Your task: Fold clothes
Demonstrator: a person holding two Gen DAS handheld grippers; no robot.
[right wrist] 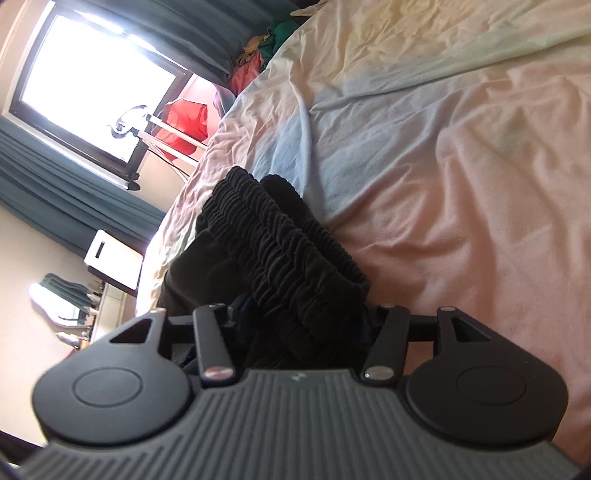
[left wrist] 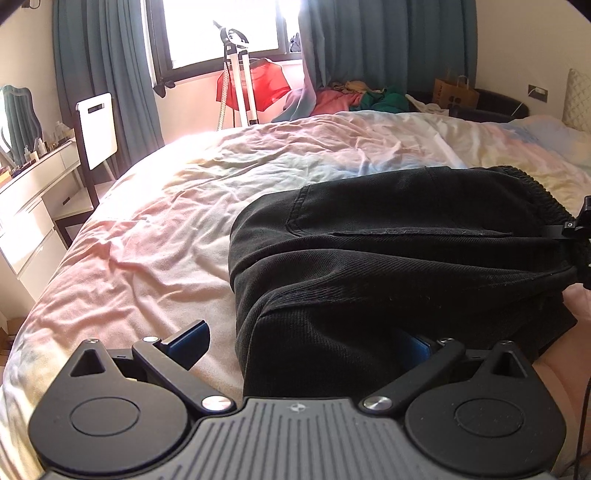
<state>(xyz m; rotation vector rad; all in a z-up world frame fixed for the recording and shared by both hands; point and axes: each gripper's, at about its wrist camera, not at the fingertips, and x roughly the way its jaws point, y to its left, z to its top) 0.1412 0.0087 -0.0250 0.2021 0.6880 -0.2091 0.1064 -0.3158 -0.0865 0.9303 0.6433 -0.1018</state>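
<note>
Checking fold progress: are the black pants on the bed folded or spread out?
Folded. The black pants lie doubled in stacked layers on the bed sheet, their elastic waistband bunched together.

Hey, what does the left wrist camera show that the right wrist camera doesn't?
Only the left wrist view shows the back pocket on the black trousers, the paper bag and the left gripper, its jaws apart. Only the right wrist view shows the gathered waistband close up, between the jaws of the right gripper. Both show the bed sheet, window, curtains and red bag.
</note>
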